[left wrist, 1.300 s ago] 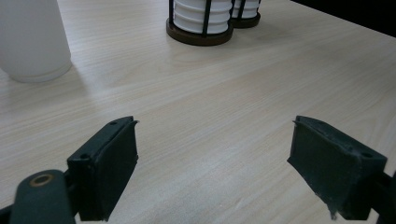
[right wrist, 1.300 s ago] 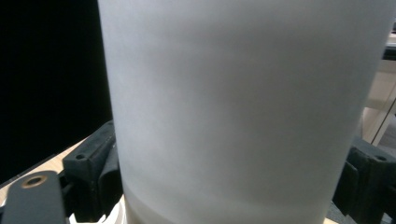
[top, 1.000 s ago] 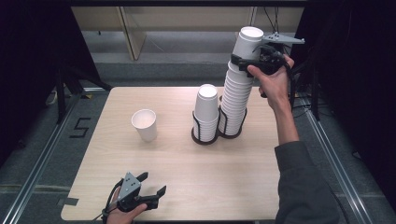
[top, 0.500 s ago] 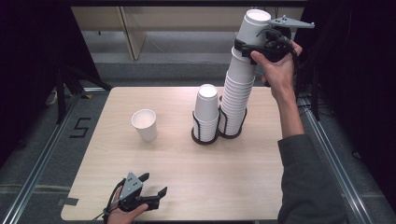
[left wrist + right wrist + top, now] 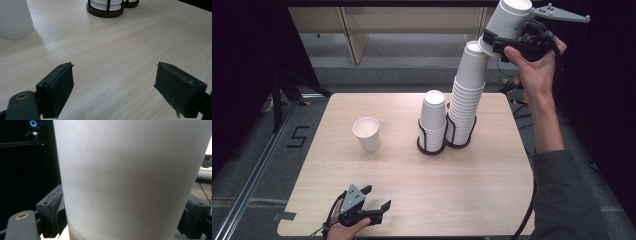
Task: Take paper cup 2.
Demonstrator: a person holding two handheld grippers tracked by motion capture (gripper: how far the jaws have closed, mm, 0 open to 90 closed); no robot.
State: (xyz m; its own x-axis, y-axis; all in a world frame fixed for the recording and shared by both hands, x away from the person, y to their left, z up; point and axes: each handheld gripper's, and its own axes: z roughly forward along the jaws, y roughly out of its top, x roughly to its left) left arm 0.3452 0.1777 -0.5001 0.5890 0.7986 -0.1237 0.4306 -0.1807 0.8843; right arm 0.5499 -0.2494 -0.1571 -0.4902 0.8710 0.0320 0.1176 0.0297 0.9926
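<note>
High at the right, my right gripper [image 5: 498, 41] is shut on a white paper cup [image 5: 513, 16], held tilted just above and clear of the tall stack of cups [image 5: 466, 95]. In the right gripper view the same cup [image 5: 130, 177] sits between both jaws. The tall stack stands in a black wire holder [image 5: 460, 141]. A shorter stack [image 5: 433, 116] stands in a second holder beside it. A single cup [image 5: 367, 133] stands upright at mid-left. My left gripper [image 5: 371, 209] rests open at the table's front edge, and its jaws in the left gripper view [image 5: 115, 87] hold nothing.
The light wooden table [image 5: 482, 200] has bare room across its front and right. The single cup's base [image 5: 13, 20] and the short stack's holder base [image 5: 105, 8] lie ahead of the left gripper. Dark floor and rails surround the table.
My right gripper has risen with the top cup, lifting it off the tall stack and up to the right. The left gripper has stayed in place.
</note>
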